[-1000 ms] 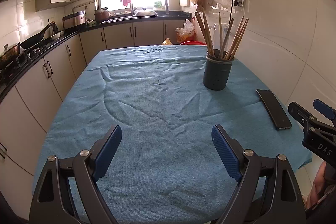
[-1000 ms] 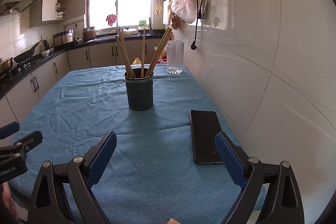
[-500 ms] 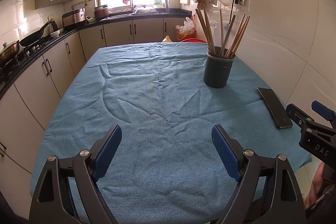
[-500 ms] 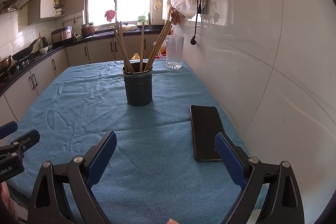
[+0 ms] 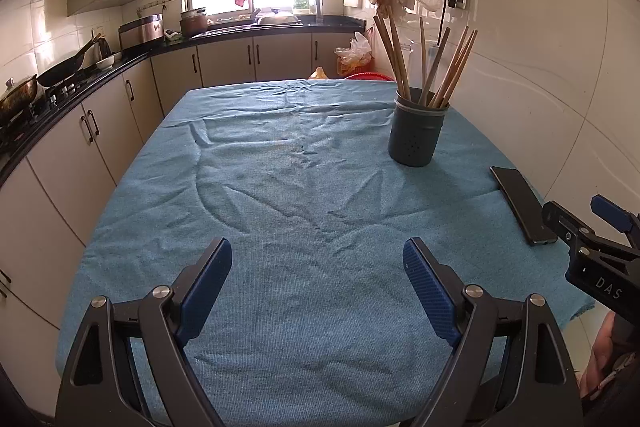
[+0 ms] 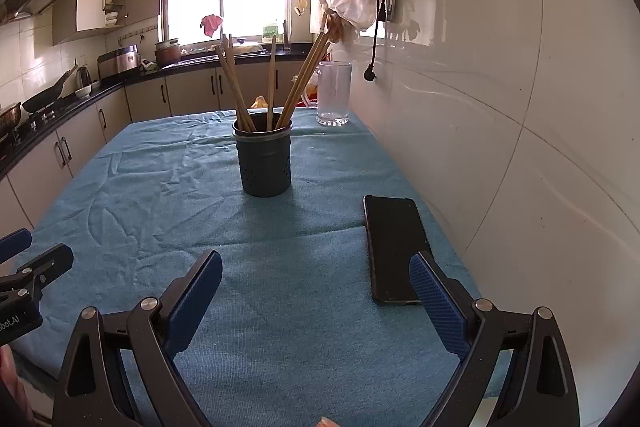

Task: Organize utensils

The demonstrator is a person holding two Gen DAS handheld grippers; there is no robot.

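Note:
A dark grey perforated utensil holder (image 5: 416, 133) stands upright on the blue tablecloth (image 5: 304, 219), toward the right side; it also shows in the right wrist view (image 6: 264, 163). Several wooden chopsticks (image 5: 430, 67) stand in it, fanned outward, and show in the right wrist view (image 6: 272, 83) too. My left gripper (image 5: 316, 267) is open and empty above the near part of the cloth. My right gripper (image 6: 316, 279) is open and empty, well short of the holder. Each gripper shows at the edge of the other's view.
A black phone (image 6: 394, 247) lies flat on the cloth by the right wall, close to my right gripper's right finger; it also shows in the left wrist view (image 5: 522, 203). A clear glass mug (image 6: 333, 93) stands at the table's far right. Kitchen counters (image 5: 120, 75) run along the left and back.
Both grippers have dropped slightly and eased toward the table, so the holder sits a little lower in each view. Both stay open and empty. Nothing on the table has moved.

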